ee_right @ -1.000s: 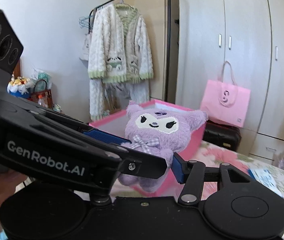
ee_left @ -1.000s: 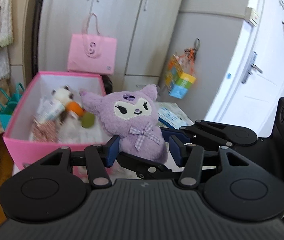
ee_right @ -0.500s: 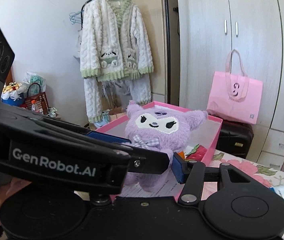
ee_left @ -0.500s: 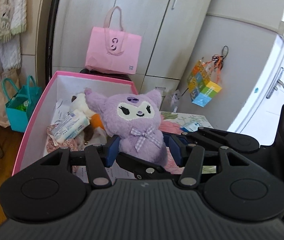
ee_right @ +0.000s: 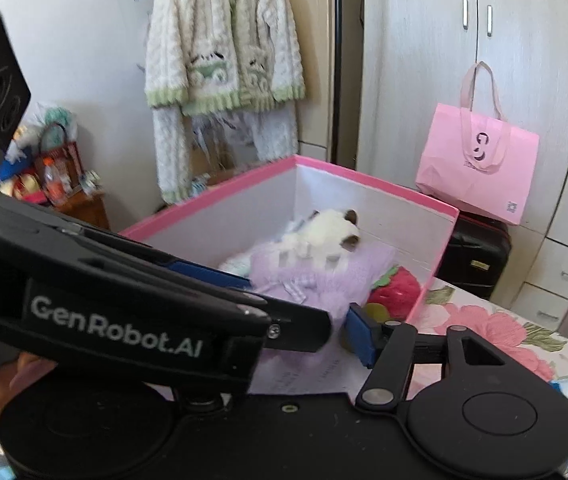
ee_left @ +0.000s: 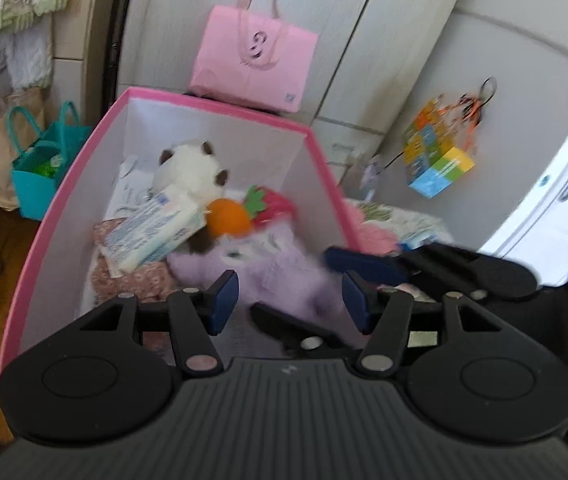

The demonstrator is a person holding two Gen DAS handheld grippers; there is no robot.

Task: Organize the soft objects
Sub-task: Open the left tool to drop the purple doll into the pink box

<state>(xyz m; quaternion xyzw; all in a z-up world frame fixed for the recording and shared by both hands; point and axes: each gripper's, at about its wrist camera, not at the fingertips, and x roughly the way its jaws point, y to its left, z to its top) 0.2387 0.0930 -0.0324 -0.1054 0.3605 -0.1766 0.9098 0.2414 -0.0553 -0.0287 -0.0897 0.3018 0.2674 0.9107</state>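
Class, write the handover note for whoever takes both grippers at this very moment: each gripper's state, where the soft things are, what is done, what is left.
Left gripper: jaws have just been opening, pads clear of the purple plush, which is blurred.
Right gripper: jaws have also just been opening; only one blue pad shows and the plush's blur hides any contact.
Purple plush: inside the pink box, beside the white plush, orange plush and strawberry plush.
Done: purple plush is in the box.
Left: withdraw both grippers; no other loose soft toy is in view.
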